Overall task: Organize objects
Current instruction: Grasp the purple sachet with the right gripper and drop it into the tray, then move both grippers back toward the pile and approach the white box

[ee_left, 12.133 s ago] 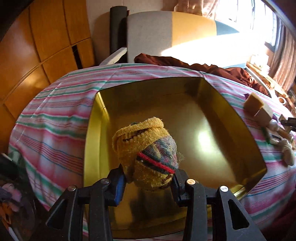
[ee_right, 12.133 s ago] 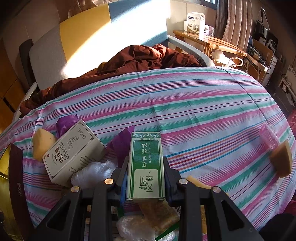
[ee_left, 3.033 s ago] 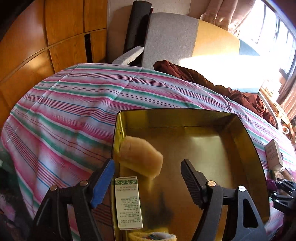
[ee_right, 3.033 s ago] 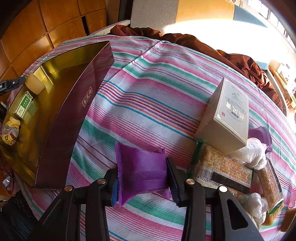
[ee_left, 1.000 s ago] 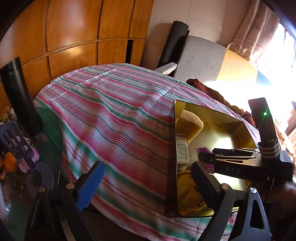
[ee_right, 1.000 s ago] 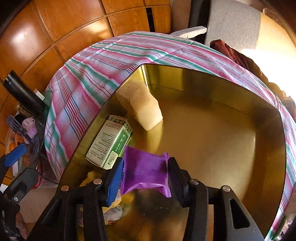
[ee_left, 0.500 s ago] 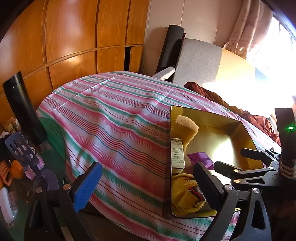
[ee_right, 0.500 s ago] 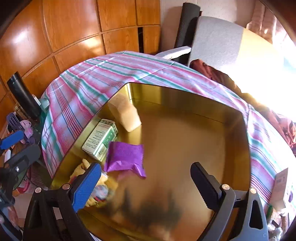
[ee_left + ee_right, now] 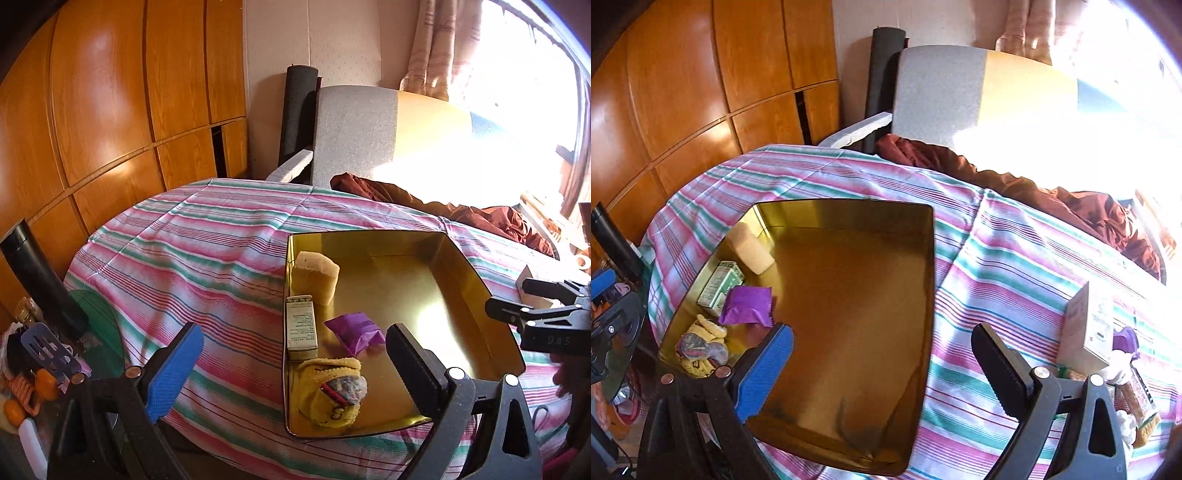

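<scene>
Beyond right tool [image 9: 882, 363], purple pouch [image 9: 748, 305]

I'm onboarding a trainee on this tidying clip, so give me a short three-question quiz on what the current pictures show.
1. True or false: the purple pouch lies inside the gold tray.
2. How many items are in the tray?
3. Which is between the fingers of the right hand-held gripper? A) the purple pouch B) the white box C) nothing

Key
1. True.
2. Four: the sponge, the green-and-white box, the purple pouch and the rolled socks.
3. C; its jaws stand wide apart and empty.
</scene>
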### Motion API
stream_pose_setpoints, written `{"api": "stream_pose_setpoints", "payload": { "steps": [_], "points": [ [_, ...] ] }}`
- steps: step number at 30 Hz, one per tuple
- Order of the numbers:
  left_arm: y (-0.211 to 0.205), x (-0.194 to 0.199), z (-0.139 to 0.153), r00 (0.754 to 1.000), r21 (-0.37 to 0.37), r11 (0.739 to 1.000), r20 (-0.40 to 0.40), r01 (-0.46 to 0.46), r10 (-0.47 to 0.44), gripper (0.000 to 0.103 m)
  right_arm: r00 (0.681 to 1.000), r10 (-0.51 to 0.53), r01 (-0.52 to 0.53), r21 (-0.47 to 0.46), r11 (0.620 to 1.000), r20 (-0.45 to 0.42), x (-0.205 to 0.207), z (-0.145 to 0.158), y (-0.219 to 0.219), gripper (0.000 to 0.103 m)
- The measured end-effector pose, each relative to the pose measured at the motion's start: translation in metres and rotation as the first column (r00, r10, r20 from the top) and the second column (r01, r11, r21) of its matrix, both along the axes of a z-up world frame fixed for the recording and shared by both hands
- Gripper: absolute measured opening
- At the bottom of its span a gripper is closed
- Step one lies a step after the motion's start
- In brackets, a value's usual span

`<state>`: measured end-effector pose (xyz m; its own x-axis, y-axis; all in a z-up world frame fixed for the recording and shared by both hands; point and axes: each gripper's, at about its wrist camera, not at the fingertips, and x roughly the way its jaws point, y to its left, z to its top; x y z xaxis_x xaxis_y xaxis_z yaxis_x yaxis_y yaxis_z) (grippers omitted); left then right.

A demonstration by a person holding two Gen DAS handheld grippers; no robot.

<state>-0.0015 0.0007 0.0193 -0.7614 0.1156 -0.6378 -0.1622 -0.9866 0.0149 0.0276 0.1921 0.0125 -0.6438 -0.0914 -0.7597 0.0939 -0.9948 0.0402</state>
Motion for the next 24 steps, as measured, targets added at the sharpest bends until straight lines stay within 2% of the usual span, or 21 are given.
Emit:
{"api": "stream_pose_setpoints", "payload": {
  "steps": [8, 15, 20, 24],
  "points": [
    [0.032, 0.006, 0.008, 0.997, -0.061, 0.996, -0.028, 0.070, -0.072, 0.100, 0.990, -0.142, 0.142, 0.024, 0.990, -0.020, 0.007, 0.006, 0.074, 0.099],
    [0.060, 0.011, 0.014, 0.991, -0.096, 0.987, -0.036, 0.128, -0.132, 0.100, 0.965, -0.260, 0.261, 0.055, 0.964, -0.034, 0.011, 0.011, 0.140, 0.099],
    [0.080, 0.011, 0.013, 0.982, -0.116, 0.977, -0.026, 0.181, -0.185, 0.100, 0.936, -0.349, 0.352, 0.080, 0.933, -0.042, 0.013, 0.009, 0.188, 0.099],
    [0.100, 0.008, 0.011, 0.972, -0.119, 0.965, 0.005, 0.234, -0.235, 0.100, 0.890, -0.453, 0.456, 0.079, 0.887, -0.056, 0.018, 0.000, 0.231, 0.099]
  ]
}}
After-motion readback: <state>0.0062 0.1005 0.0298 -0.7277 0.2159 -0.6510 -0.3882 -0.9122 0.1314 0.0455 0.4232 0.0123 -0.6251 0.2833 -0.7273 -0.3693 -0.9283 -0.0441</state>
